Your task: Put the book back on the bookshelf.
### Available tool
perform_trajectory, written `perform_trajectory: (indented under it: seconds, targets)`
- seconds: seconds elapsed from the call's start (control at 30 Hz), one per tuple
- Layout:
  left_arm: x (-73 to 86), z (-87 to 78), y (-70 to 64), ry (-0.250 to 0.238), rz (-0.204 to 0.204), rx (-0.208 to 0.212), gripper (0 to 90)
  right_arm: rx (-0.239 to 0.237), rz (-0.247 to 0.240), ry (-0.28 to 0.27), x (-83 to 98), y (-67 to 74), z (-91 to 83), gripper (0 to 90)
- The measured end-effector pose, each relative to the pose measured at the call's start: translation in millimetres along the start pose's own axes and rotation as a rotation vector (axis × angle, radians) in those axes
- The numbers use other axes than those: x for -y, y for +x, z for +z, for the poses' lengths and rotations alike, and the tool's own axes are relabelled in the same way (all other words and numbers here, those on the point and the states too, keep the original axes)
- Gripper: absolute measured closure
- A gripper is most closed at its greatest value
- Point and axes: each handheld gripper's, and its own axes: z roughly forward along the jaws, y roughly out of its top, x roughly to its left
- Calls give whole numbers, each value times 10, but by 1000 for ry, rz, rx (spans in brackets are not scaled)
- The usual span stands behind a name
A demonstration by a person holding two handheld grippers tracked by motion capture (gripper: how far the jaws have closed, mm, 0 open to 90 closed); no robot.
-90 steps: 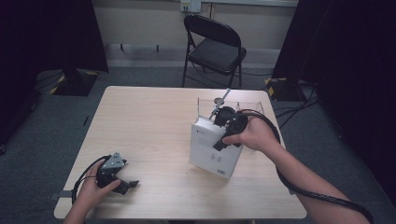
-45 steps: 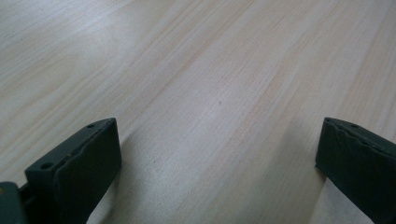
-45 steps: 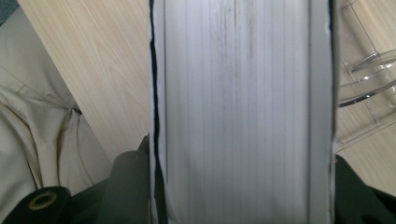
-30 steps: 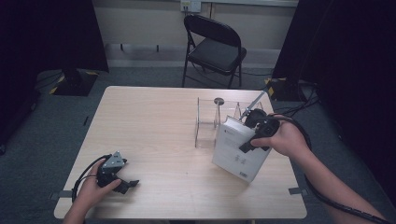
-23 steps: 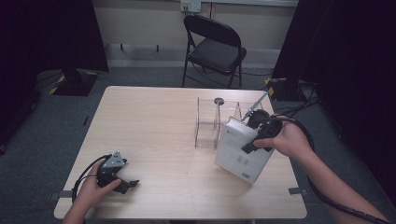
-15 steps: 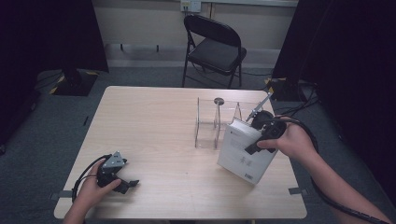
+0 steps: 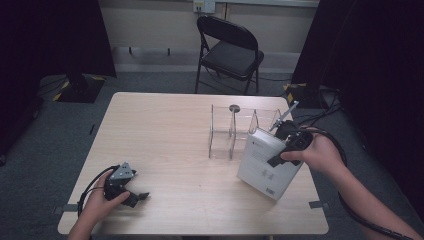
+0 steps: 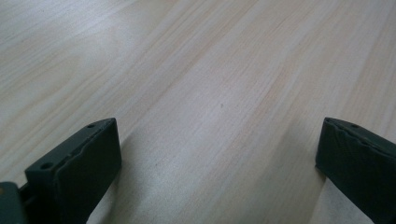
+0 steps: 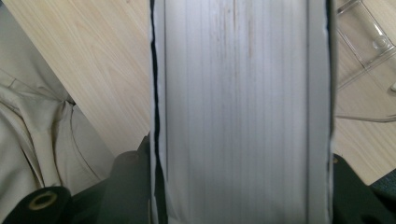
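Since three seconds ago the thick white paperback book (image 7: pixel 267 162) has come out of the clear acrylic divider rack (image 7: pixel 235 132) and now hangs tilted to the rack's right, above the light wooden table (image 7: pixel 170 140). The right gripper (image 7: pixel 282 150) has its fingers clenched on the book's page block, a cover against each jaw. The left gripper (image 7: pixel 134 196) rests on the table's near left, fingers (image 8: pixel 79 170) released, nothing between them. The risk, I judge: held near one edge, the heavy book could pivot or slide out, or its lower corner could knock the rack.
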Motion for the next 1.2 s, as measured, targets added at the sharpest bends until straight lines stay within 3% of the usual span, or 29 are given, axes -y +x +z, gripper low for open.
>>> perform_trajectory:
  seconds: [0.63, 1.2]
  targets:
    - [-30, 30, 13, 2, -3, 6, 0, 22, 105, -12, 167, -143, -71, 524]
    - [-34, 35, 17, 1, 2, 1, 0, 49, 159, -19, 245, -225, -139, 525]
